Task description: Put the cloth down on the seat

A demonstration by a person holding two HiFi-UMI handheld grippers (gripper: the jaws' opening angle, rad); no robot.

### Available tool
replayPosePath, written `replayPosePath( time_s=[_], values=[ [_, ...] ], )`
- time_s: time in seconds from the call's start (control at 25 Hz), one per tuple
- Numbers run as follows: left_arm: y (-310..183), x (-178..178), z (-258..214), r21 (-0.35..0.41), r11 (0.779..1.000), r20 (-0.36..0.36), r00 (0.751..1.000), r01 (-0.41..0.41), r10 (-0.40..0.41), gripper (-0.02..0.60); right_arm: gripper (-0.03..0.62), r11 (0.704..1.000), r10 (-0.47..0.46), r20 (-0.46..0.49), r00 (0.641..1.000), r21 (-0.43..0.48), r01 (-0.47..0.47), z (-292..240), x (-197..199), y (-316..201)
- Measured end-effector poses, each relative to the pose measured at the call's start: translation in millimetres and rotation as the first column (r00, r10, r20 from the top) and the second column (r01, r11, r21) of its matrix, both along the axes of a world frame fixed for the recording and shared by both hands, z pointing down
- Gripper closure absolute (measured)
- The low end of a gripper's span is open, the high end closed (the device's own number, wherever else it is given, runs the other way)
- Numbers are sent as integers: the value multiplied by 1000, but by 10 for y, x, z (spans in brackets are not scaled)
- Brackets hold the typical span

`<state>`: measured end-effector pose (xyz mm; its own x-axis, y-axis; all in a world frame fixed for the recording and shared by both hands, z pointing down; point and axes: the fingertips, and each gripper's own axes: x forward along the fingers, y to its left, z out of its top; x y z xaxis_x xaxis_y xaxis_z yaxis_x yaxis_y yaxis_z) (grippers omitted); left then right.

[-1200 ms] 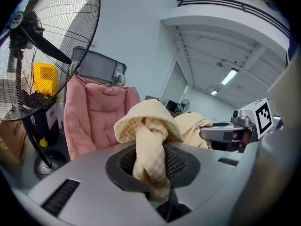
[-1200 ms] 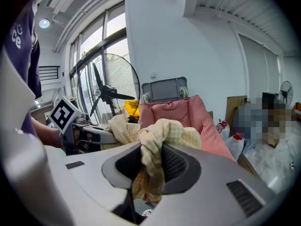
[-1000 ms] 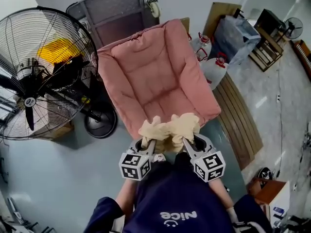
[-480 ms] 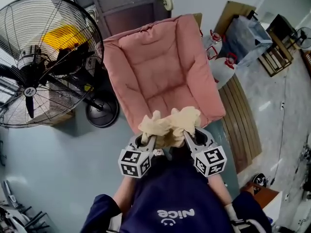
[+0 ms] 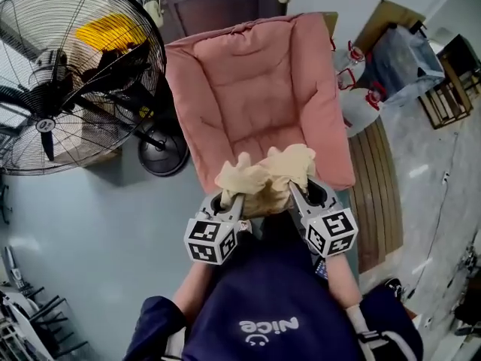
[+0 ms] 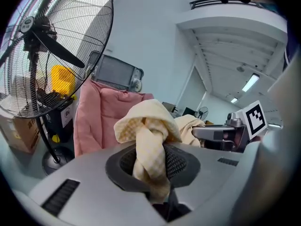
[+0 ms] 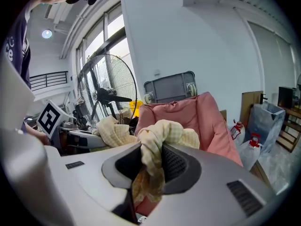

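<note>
Both grippers are creeping forward with the cloth point(image 5: 264, 180). A second ago the bundle was hanging right at the front lip of the chair point(image 5: 248, 74); now it is sitting a little further in over the front of the seat point(image 5: 255, 138). The person in the dark blue top point(image 5: 270, 307) is leaning in too, so the chair and the fan point(image 5: 71, 74) are sliding up and to the right in the view from above. The grips themselves are not changing.

The left gripper point(image 5: 228, 204) is clamping one bunched end of the cloth, with the yellow checked fabric squeezed between its jaws and spilling out over them. The right gripper point(image 5: 304, 194) is doing the same with the other end. Between the two the cloth is sagging in a loose heap, held up over the seat's front edge — whether it is touching the cushion I cannot tell.

Counting what is here:
- one cloth
- two grippers, each carrying one marker cube
- one pink padded chair
- one big black fan on a round base, standing to the chair's left
- one grey wheeled cart point(image 5: 218, 6) behind the chair
- two white bottles with red tops point(image 5: 351, 59) point(image 5: 362, 105) on the floor at the chair's right
</note>
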<state>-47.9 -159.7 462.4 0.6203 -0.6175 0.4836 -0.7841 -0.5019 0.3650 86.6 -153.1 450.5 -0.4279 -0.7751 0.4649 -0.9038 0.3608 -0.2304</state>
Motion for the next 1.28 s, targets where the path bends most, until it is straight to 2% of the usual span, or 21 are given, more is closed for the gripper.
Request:
replayPosePath(
  time_s=[0.2, 0.44, 0.68, 0.92, 1.28],
  values=[
    [-304, 94, 116, -5, 1000, 23, 999, 28, -28, 503, 482, 1000, -13, 4, 1000, -13, 13, 144, 88, -349],
    [-652, 329, 336, -45, 993, 13, 994, 105, -105, 503, 482, 998, -25, 8, 1000, -53, 26, 376, 408, -647],
    [-945, 446, 667, -86, 988, 48, 991, 132, -128, 502, 482, 994, -51, -9, 999, -102, 50, 723, 547, -973],
    [-1257, 546, 1193, -148, 978, 95, 986, 149, -136, 502, 482, 982, -76, 0, 997, -173, 75, 1258, 623, -1275],
    [-1616, 751, 2065, -255, 947, 178, 972, 197, -155, 502, 482, 950, -116, 15, 993, -288, 116, 2106, 787, -1627]
  ],
)
